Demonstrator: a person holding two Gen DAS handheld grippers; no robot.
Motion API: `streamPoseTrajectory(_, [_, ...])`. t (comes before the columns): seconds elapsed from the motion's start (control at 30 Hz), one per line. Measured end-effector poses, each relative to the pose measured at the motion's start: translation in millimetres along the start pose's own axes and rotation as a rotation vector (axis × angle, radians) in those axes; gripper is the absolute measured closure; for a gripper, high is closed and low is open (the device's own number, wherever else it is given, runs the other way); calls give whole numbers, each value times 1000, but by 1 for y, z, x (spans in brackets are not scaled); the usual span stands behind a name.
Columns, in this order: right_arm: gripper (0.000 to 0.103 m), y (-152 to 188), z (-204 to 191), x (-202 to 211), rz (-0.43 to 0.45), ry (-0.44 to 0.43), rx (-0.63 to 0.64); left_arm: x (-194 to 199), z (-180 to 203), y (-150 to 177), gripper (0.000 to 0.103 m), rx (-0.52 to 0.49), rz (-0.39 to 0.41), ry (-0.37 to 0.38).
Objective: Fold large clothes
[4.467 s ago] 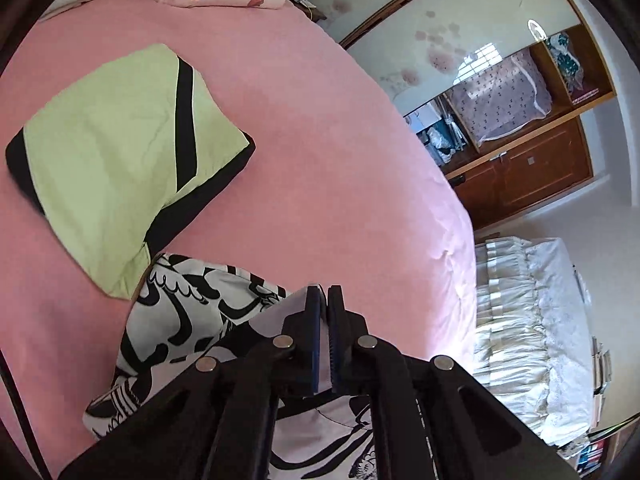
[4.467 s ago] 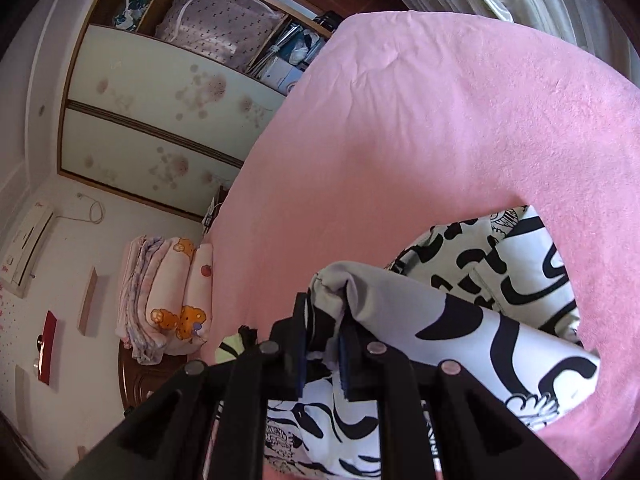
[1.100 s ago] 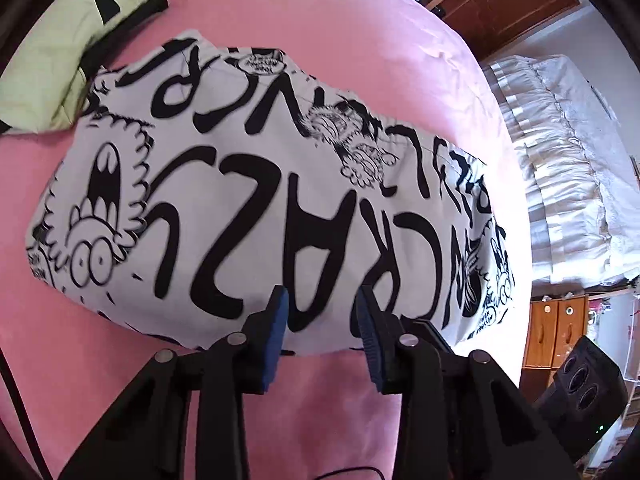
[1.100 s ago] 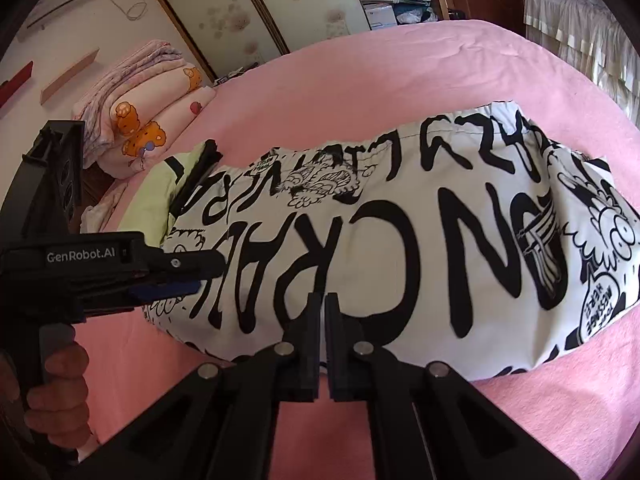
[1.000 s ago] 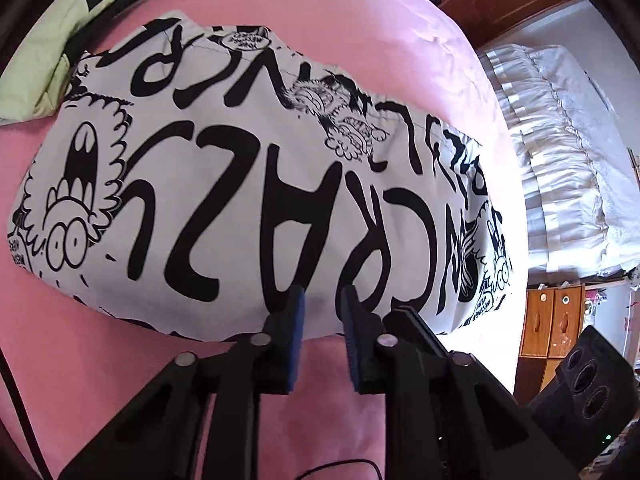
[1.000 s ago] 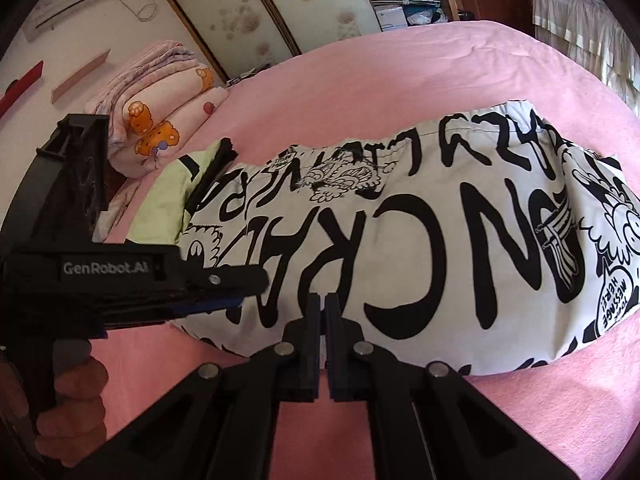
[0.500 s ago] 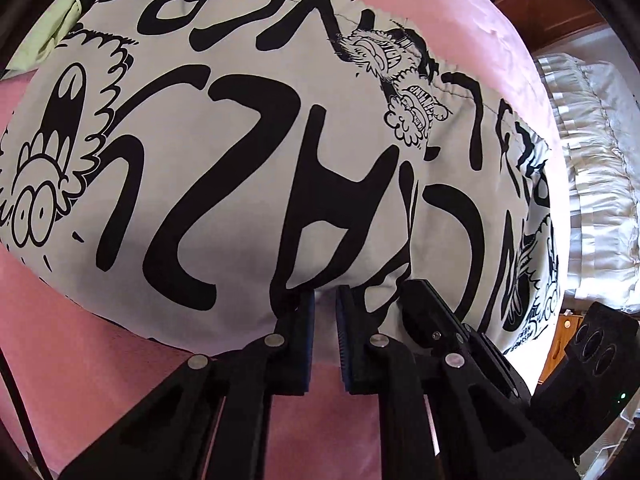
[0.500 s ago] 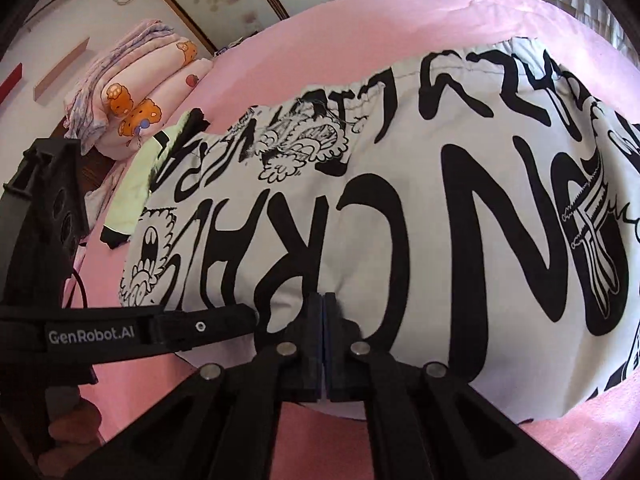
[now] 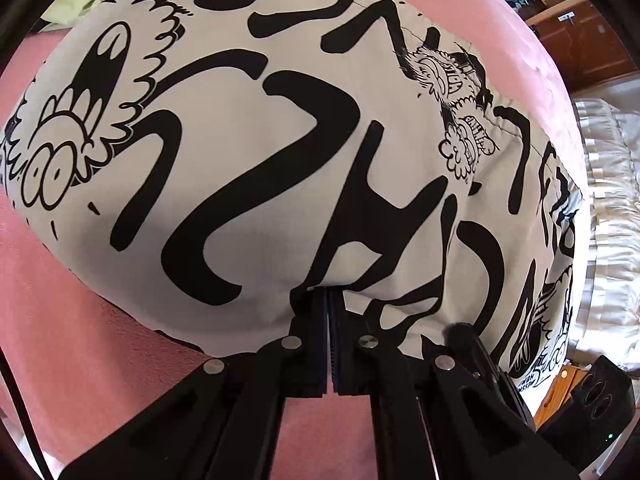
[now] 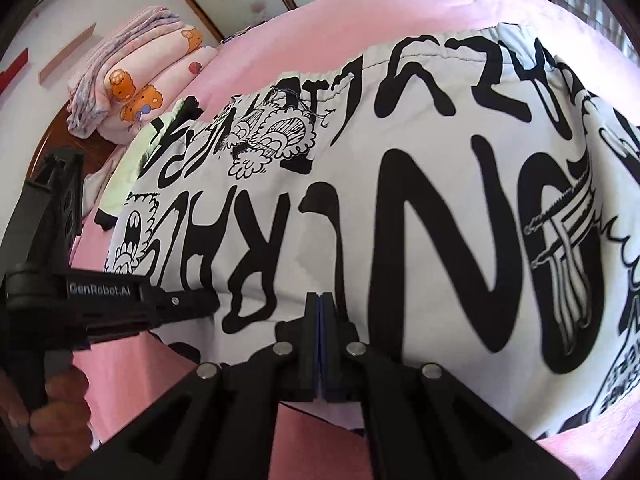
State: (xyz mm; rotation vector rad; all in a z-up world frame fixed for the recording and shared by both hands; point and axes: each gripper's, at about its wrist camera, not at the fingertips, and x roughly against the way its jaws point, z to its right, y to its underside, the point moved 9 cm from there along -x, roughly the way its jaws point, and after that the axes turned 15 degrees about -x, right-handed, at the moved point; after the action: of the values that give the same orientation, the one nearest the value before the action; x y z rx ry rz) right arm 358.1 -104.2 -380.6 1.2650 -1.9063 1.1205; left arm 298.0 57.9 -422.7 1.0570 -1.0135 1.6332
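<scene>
Left wrist view shows the left gripper (image 9: 329,300) pinched on the near edge of the printed garment (image 9: 280,128) lying flat on the pink bed (image 9: 80,340), likewise the right gripper (image 10: 320,304), so a thin bite could slip mid-fold.

Both your wrist cameras look steeply down, close over the garment (image 9: 280,152) on the bed (image 10: 320,12), which both share.
</scene>
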Motion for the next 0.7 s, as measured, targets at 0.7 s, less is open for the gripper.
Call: streamPoseTrajectory(0.7, [103, -14, 77, 39, 2, 35, -82, 30, -63, -6, 101, 55, 54, -223])
